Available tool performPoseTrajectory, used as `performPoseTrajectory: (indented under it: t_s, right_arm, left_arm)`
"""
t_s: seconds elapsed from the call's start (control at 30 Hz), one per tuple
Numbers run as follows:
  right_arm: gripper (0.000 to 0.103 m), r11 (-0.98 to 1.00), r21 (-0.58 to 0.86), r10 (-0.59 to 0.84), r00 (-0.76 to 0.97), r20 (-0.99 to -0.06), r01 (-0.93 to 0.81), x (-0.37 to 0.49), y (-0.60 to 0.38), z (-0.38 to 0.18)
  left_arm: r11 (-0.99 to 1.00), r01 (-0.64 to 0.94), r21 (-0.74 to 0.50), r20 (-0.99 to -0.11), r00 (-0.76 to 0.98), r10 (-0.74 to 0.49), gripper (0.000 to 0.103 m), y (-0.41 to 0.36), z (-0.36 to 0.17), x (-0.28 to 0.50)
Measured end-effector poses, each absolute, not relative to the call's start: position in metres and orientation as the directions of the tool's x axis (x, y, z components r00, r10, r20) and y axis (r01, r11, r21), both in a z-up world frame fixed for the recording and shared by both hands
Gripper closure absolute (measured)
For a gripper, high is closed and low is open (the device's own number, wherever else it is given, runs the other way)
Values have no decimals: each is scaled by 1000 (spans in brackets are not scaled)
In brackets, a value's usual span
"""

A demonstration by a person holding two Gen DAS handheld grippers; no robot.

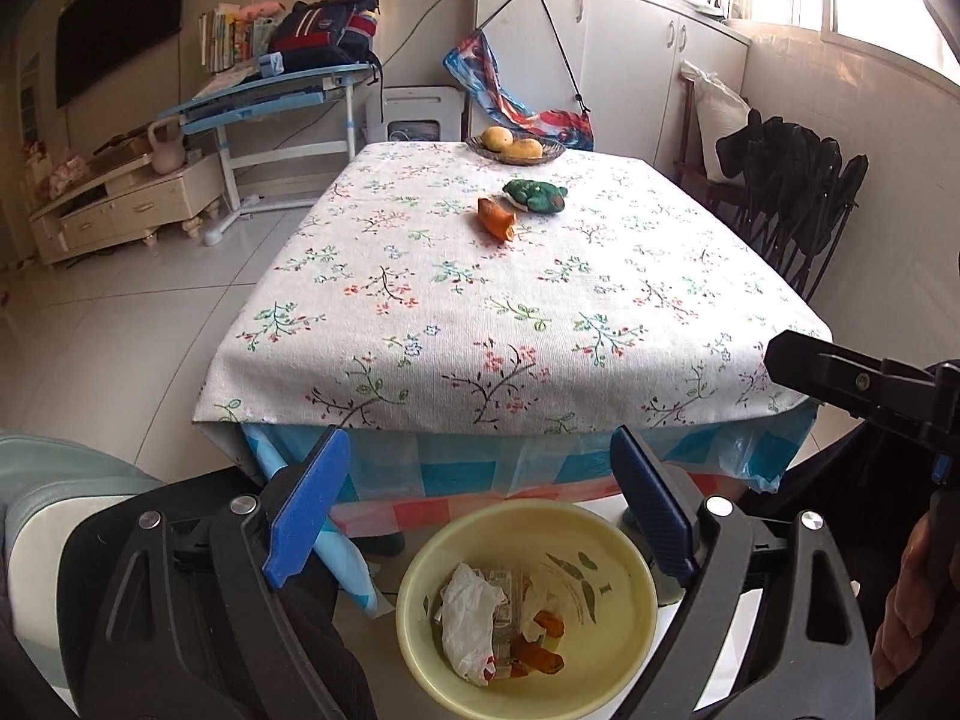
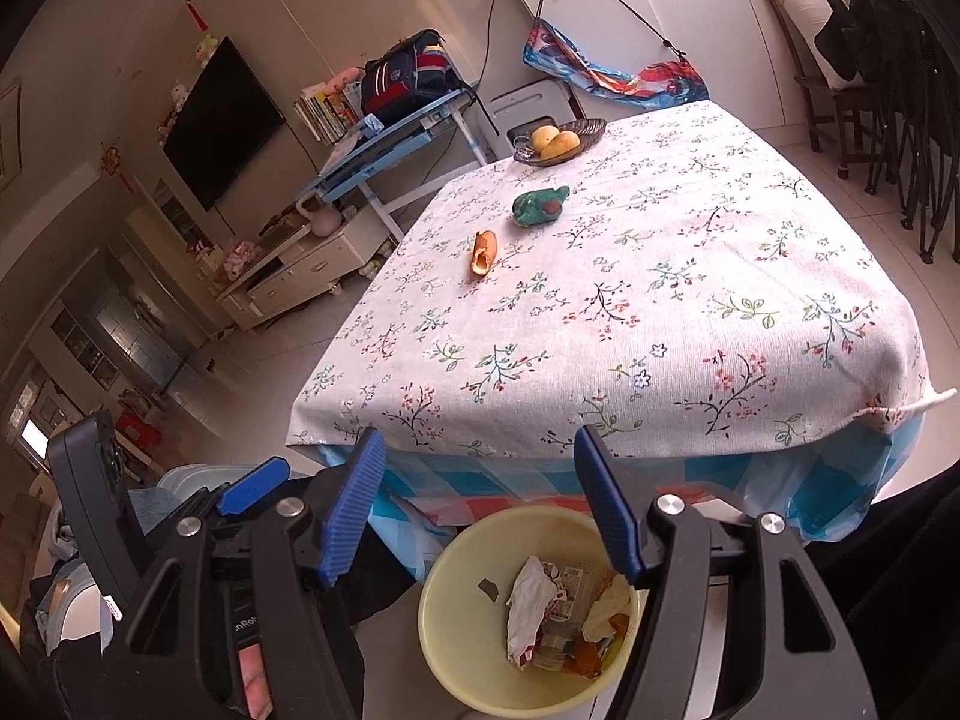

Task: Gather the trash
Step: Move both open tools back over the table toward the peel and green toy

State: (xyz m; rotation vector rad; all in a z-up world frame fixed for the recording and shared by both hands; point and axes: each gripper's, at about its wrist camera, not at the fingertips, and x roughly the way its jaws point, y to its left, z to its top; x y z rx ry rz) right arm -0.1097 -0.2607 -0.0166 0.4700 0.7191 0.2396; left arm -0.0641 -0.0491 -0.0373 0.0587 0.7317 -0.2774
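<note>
A yellow trash bowl (image 1: 624, 546) (image 2: 456, 570) stands on the floor below the table's near edge, holding a white crumpled bag (image 1: 471, 612) (image 2: 528, 600), wrappers and orange peel. On the floral tablecloth (image 1: 510, 312) (image 2: 630, 312) far from me lie an orange bread-like scrap (image 1: 497, 217) (image 2: 483, 252) and a green crumpled wrapper (image 1: 535, 195) (image 2: 539, 205). My left gripper (image 1: 480, 510) is open and empty above the bowl. My right gripper (image 2: 480, 510) is open and empty above the bowl, and part of it shows at the right of the left wrist view (image 1: 864, 384).
A wicker dish of yellow fruit (image 1: 515, 144) (image 2: 558, 141) sits at the table's far edge. Black folded chairs (image 1: 792, 192) (image 2: 900, 120) stand right of the table. A blue desk with a backpack (image 1: 288, 90) (image 2: 408, 114) and a TV cabinet (image 1: 126, 198) stand left.
</note>
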Motion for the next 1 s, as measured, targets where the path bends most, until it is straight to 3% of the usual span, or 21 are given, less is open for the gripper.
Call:
performPoseTrajectory:
  t_s: [0.7, 1.0]
  right_arm:
    - [34, 917, 394, 296, 756, -584, -54, -60, -273, -3]
    - [18, 939, 340, 257, 764, -592, -52, -33, -278, 3]
  left_arm:
    - [981, 175, -86, -615, 766, -191, 14, -26, -18, 14]
    - [980, 183, -82, -615, 764, -194, 13, -35, -19, 42]
